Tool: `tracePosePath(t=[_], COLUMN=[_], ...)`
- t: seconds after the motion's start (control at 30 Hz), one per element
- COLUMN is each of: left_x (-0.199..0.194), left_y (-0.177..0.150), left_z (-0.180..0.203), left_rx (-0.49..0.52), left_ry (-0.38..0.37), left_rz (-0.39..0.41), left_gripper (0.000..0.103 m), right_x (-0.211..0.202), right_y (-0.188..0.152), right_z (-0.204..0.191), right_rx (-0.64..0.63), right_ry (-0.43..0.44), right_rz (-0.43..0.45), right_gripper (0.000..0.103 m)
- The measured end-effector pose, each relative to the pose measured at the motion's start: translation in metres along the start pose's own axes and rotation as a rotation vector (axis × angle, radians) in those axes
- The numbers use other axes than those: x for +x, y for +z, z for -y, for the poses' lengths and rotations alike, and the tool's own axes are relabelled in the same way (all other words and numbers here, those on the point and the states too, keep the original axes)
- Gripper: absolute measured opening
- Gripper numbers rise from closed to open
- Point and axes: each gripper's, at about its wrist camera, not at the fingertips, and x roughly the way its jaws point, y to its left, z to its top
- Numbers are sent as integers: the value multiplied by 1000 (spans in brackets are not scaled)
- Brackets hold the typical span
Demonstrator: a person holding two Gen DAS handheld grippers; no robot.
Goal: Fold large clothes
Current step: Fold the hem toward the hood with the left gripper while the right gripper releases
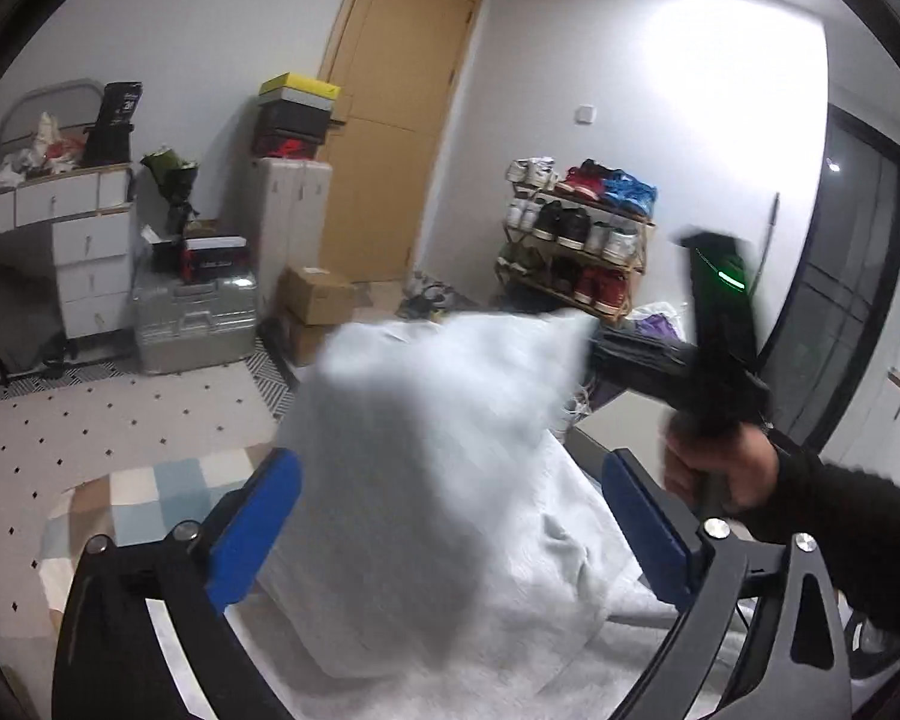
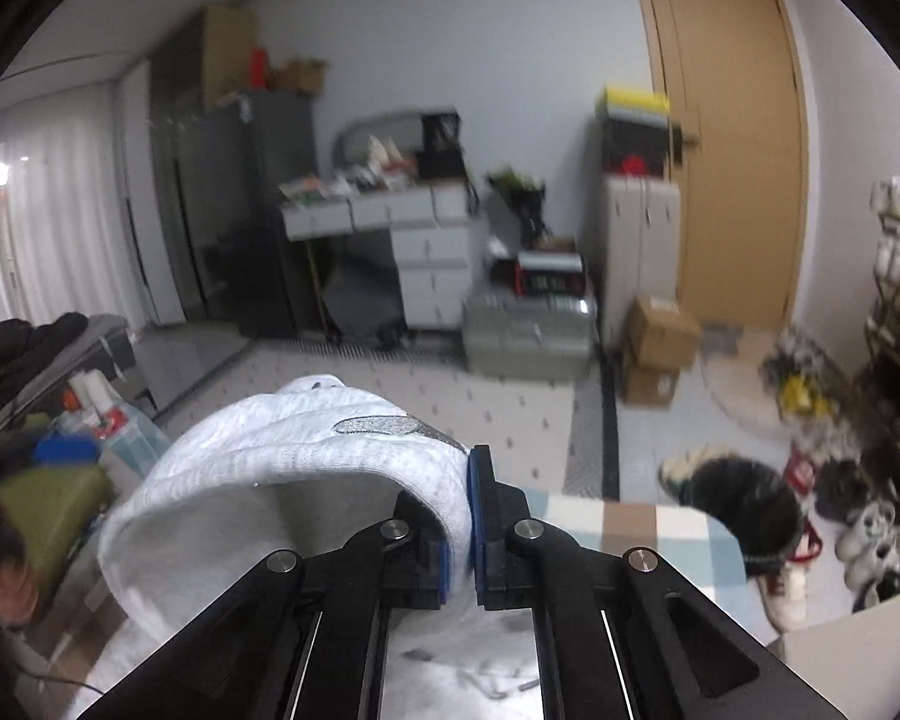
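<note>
Right gripper (image 2: 471,531) clamps a fold of the white garment (image 2: 282,468) aloft, left gripper (image 1: 450,516) spread wide around the blurred cloth.

The garment (image 2: 306,450) is white with a quilted-looking knit and a grey embroidered patch. Both the left gripper (image 1: 450,531) and the right gripper (image 2: 459,519) have black frames and blue finger pads (image 1: 252,531). The door (image 1: 390,114) is tan. The floor tiles (image 1: 108,420) are pale with small black diamonds, and the rug (image 1: 150,492) is checked in light blue, brown and cream. The shoebox (image 1: 299,87) on top of the stack is yellow; the suitcase (image 1: 195,315) is silver.
</note>
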Motion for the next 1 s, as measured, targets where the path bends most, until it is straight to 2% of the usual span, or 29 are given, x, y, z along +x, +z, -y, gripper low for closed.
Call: tracePosePath(t=[0.07, 0.1, 0.2, 0.33, 0.4, 0.43, 0.47, 0.5, 0.57, 0.67, 0.73, 0.83, 0.87, 0.9, 1.0], left_x=[14, 29, 62, 99, 111, 114, 119, 122, 123, 118, 98, 61, 53, 47, 44], left_y=[10, 17, 20, 10, 5, 5, 4, 3, 1, -2, -11, -35, -47, -57, -95], left_z=[-10, -18, -33, -27, -12, -5, 6, 17, 42, 62, 81, 110, 113, 113, 105], left_rx=[-47, -99, -202, -246, -200, -165, -124, -86, 31, 120, 191, 291, 313, 316, 259], left_ry=[19, 14, -42, -170, -231, -231, -219, -219, -145, -67, -53, -39, -24, -18, -21], left_rz=[-26, -73, -145, -240, -293, -314, -343, -364, -395, -435, -418, -344, -329, -309, -313], left_gripper=[98, 98, 98, 98, 82, 54, 34, 27, 14, 11, 10, 8, 7, 7, 6], right_x=[-15, -22, -28, -39, -40, -41, -40, -40, -38, -40, -45, -57, -64, -70, -82], right_y=[-9, -14, -26, -38, -43, -45, -50, -54, -65, -85, -98, -118, -124, -130, -142], right_z=[-7, -9, -13, -7, -2, 0, 2, 3, 3, 2, 3, 10, 14, 17, 29], right_rx=[-6, 0, 19, 44, 41, 41, 43, 42, 36, 28, 23, 69, 105, 130, 235], right_ry=[17, 35, 55, 83, 84, 89, 95, 97, 114, 141, 159, 216, 237, 256, 341], right_rz=[33, 41, 37, 29, 23, 14, 1, -19, -68, -176, -241, -352, -384, -405, -458], right_gripper=[5, 5, 5, 6, 6, 6, 6, 6, 10, 11, 13, 28, 41, 45, 45])
